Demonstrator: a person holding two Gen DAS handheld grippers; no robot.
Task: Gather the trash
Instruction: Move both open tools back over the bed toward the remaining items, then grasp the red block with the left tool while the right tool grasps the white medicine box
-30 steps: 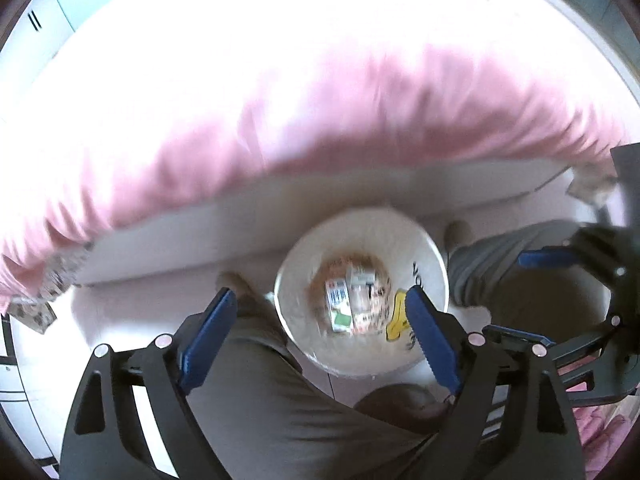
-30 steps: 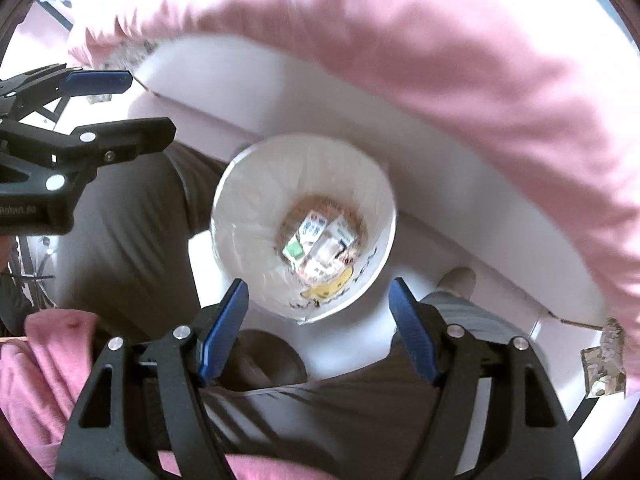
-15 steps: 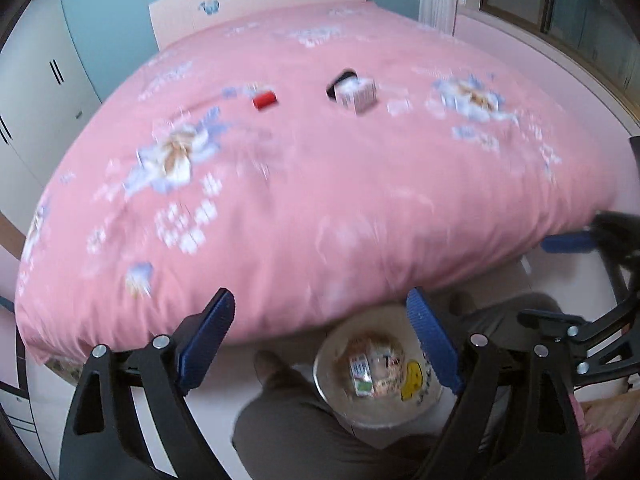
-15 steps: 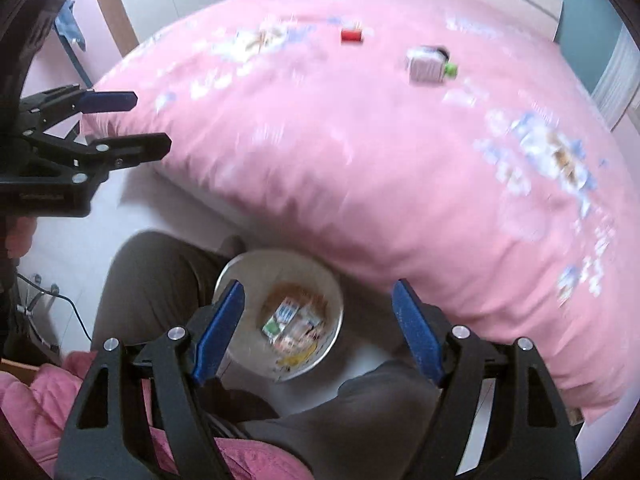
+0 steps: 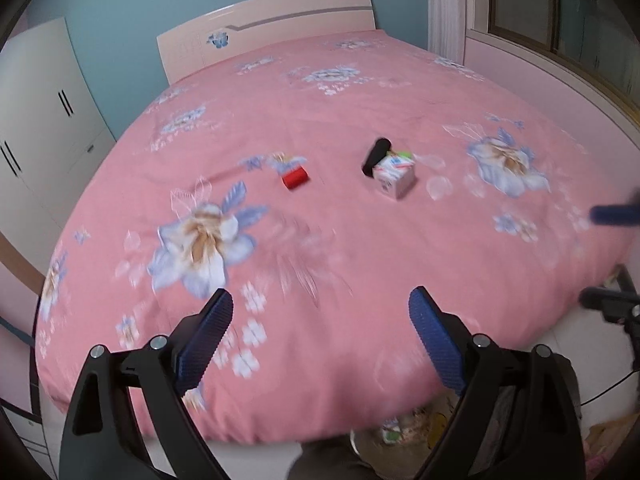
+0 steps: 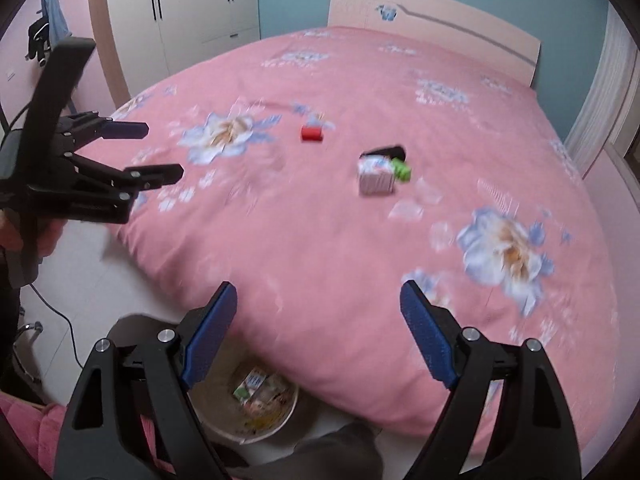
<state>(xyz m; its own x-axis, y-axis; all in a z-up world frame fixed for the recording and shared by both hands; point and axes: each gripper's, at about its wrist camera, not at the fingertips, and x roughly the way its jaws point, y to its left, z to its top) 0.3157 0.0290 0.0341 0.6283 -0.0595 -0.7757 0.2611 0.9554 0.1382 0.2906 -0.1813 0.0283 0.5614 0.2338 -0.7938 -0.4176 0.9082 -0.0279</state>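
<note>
Pink bedspread (image 5: 320,240): red item (image 5: 295,179), white carton (image 5: 393,175), print unreadable. Left tongs (image 5: 320,334), right tongs (image 6: 316,330) wide, empty.

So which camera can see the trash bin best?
The right wrist view: the trash bin shows its rim and the wrappers inside, beside the bed. In the left wrist view only a blurry sliver peeks out under the bed's edge.

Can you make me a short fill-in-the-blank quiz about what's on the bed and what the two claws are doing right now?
1. The small red cylinder lies on the ____ floral bedspread.
2. Both the left claw and the right claw are ____ and hold nothing.
3. The round white trash bin stands on the ____ by the bed.
4. The small green item touches the white ____.

Missing words: pink; open; floor; box
</note>
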